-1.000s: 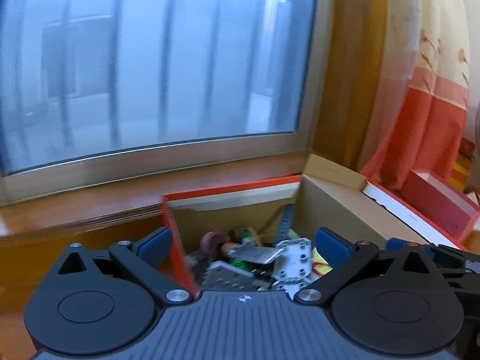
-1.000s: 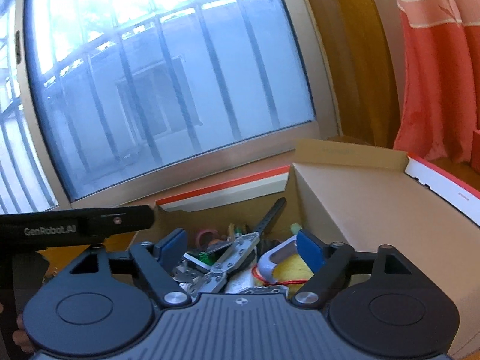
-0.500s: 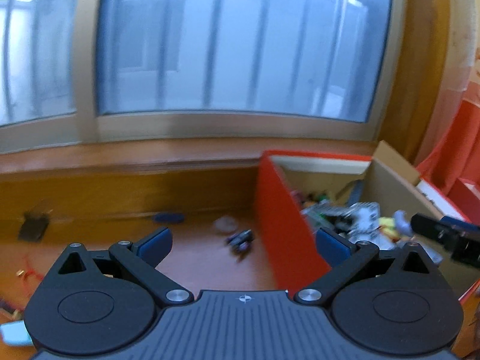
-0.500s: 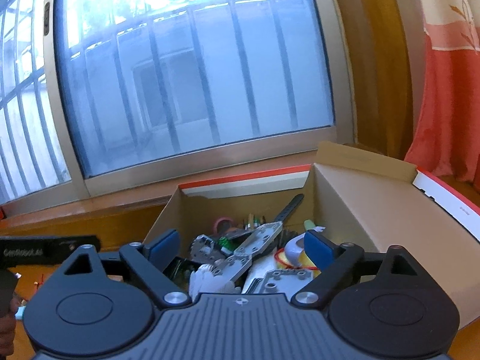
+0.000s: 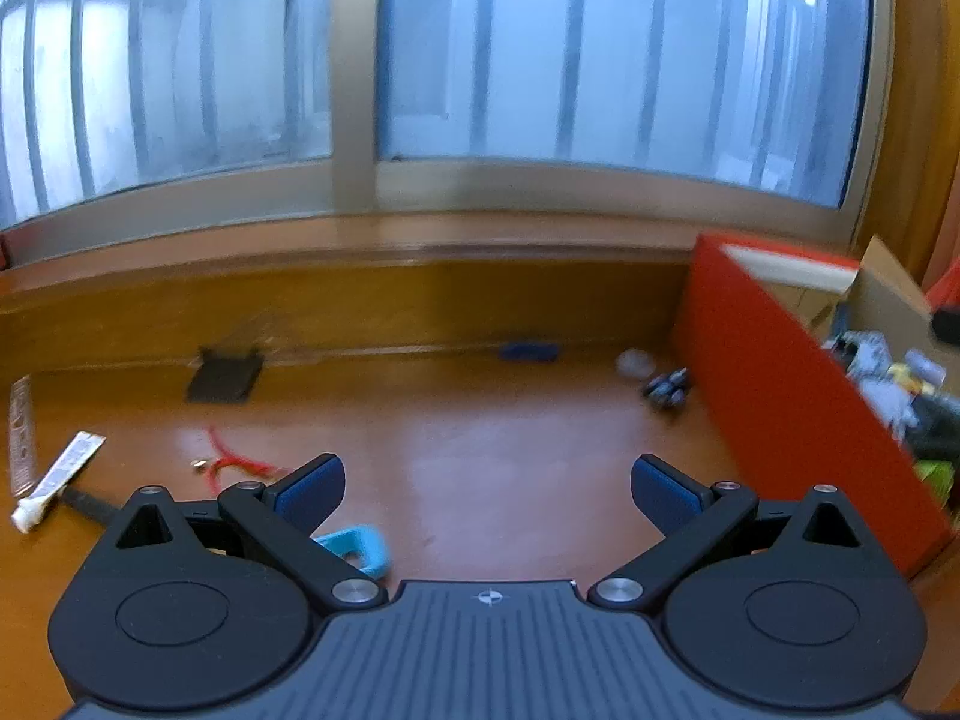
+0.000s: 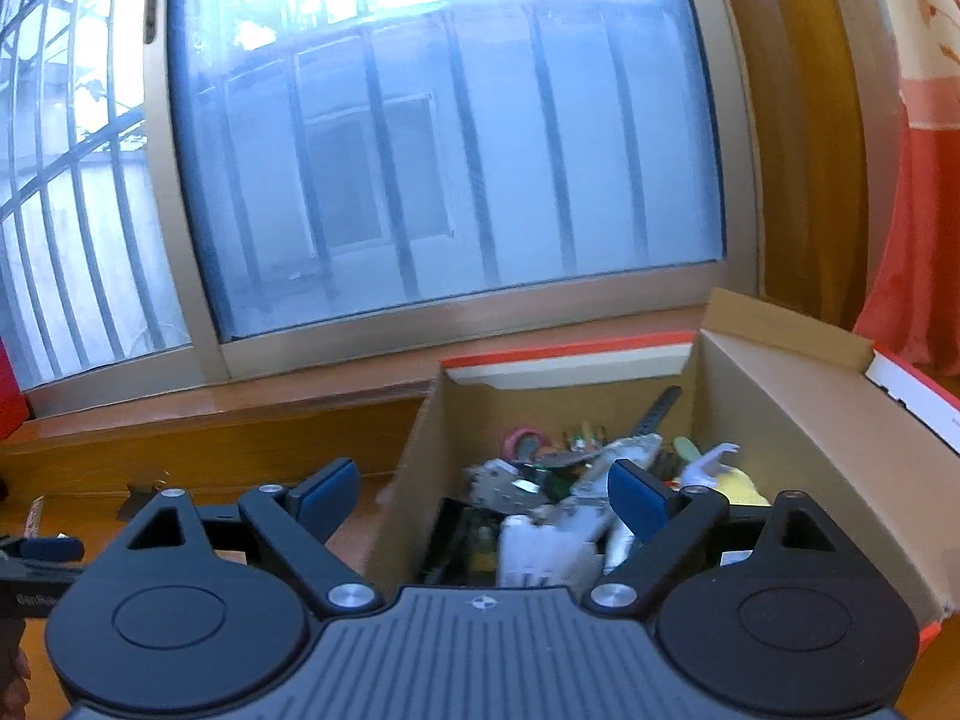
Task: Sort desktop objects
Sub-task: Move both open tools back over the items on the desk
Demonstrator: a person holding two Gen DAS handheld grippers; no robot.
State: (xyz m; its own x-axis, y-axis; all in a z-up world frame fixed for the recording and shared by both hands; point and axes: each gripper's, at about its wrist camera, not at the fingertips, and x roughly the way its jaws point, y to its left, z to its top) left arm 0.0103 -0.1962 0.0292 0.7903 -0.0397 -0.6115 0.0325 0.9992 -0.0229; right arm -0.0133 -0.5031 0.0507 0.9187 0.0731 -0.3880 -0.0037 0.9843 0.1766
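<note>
The left gripper [image 5: 487, 483] hangs wide open and empty over the bench [image 5: 480, 456], facing loose items like the light-blue clip [image 5: 355, 547] (likely the next pick). The right gripper [image 6: 480, 495], equally open and empty, waits above the cardboard box [image 6: 780, 414], at the right, where sorted things collect.

"What sort of place is this, do you reckon?"

"Somebody's home, a room with a desk by the window. See the barred sliding window [image 6: 444, 138] at twelve o'clock, with a neighbouring building's wall outside, and the orange and cream curtain [image 6: 918, 168] at two o'clock."

"And the desk?"

"A glossy wooden desktop [image 5: 480, 450] under a wooden sill [image 5: 420, 240], strewn with household bits: a squeezed tube [image 5: 57, 480] at nine o'clock, a light blue clip [image 5: 354, 546] close in, and a red cardboard box [image 5: 798, 396] of odds and ends at three o'clock."
</note>
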